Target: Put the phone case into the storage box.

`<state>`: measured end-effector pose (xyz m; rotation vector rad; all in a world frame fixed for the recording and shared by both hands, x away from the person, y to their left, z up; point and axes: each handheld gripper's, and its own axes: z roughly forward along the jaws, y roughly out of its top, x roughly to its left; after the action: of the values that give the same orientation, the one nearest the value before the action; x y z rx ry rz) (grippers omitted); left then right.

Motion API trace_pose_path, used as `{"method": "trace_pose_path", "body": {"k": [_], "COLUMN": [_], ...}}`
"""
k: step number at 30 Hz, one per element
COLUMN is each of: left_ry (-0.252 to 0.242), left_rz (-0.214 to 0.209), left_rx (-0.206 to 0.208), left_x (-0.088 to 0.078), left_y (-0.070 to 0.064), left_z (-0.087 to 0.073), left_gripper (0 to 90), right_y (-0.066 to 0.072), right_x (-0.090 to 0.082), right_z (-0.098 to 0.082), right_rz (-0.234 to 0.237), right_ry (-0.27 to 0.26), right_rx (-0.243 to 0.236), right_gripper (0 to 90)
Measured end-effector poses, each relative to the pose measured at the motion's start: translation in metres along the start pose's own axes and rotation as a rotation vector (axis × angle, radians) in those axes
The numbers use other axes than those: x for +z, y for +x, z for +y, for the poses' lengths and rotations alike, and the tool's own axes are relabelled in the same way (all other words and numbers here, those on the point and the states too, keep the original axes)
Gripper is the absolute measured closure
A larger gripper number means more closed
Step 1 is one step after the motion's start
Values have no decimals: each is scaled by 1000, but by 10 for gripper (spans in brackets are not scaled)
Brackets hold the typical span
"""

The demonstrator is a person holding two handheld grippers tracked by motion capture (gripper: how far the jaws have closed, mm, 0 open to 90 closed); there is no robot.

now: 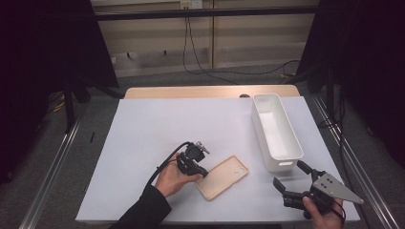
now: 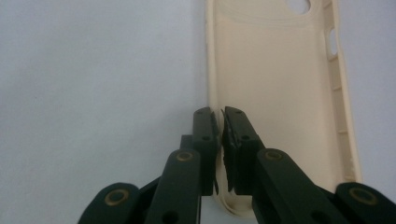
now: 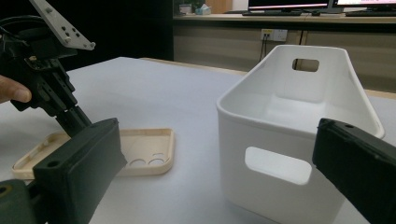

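A beige phone case (image 2: 275,93) on the bench is gripped at its rim by the left gripper (image 2: 218,140). The right gripper (image 1: 292,177) is held with fingers wide open beside a white bin (image 1: 276,130).

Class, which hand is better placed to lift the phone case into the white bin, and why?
Left. The left gripper already pinches the phone case wall; the right gripper is open beside the white bin, holding nothing.

Wide-apart jaws frame a white bin (image 3: 299,140) (handle slots visible) beside a beige phone case (image 3: 140,149).
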<state>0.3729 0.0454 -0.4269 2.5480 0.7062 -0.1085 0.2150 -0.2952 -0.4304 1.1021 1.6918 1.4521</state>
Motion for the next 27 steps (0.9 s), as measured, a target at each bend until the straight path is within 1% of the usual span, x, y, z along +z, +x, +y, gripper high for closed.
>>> {"method": "trace_pose_path", "body": {"k": [2, 4, 6, 8, 9, 10, 12, 13, 15, 20, 22, 23, 24, 25, 27], "left_ry": [-5, -4, -22, -25, -40, -31, -51, -50, -53, -66, -85, -99, -114, -119, -148], "left_rz": [6, 19, 30, 25, 20, 18, 22, 28, 35, 45, 48, 47, 48, 52, 55], "left_rx": [3, 18, 23, 22, 9, 27, 20, 31, 37, 32, 24, 9, 7, 20, 6], "left_x": [0, 0, 0, 0, 0, -1, 0, -1, -1, -3, -4, -5, -6, -8, -11], "left_y": [0, -2, -3, -2, -3, -1, -3, -3, -3, -3, -3, -3, -3, -2, -1], "left_z": [0, 0, -2, -2, -3, -3, -4, -5, -5, -5, -5, -5, -6, -6, -7], "left_gripper": [863, 872, 875, 875, 875, 876, 876, 876, 877, 876, 876, 877, 876, 876, 876], "right_y": [0, 0, 0, 0, 0, 0, 0, 0, 0, -1, -1, -1, 0, 0, 0], "right_x": [0, 0, 0, -1, -1, -1, -1, -1, -1, -2, -3, -3, -3, -4, -4], "right_z": [0, 0, 0, 0, 0, 0, 0, 0, 0, 0, 0, 0, 0, 0, 0], "right_rz": [0, 0, 1, 2, 2, 3, 4, 5, 4, 1, 1, -1, -3, -5, -6], "right_ry": [0, 0, 0, -1, -2, -1, -2, -2, -2, -2, -1, -2, -2, -3, -3], "right_rx": [-1, 0, 0, -4, -2, -3, -4, -4, 3, 0, -4, -3, -3, 0, 0], "right_gripper": [9, 9, 8, 8, 9, 9, 8, 9, 9, 9, 8, 9, 9, 9, 9]}}
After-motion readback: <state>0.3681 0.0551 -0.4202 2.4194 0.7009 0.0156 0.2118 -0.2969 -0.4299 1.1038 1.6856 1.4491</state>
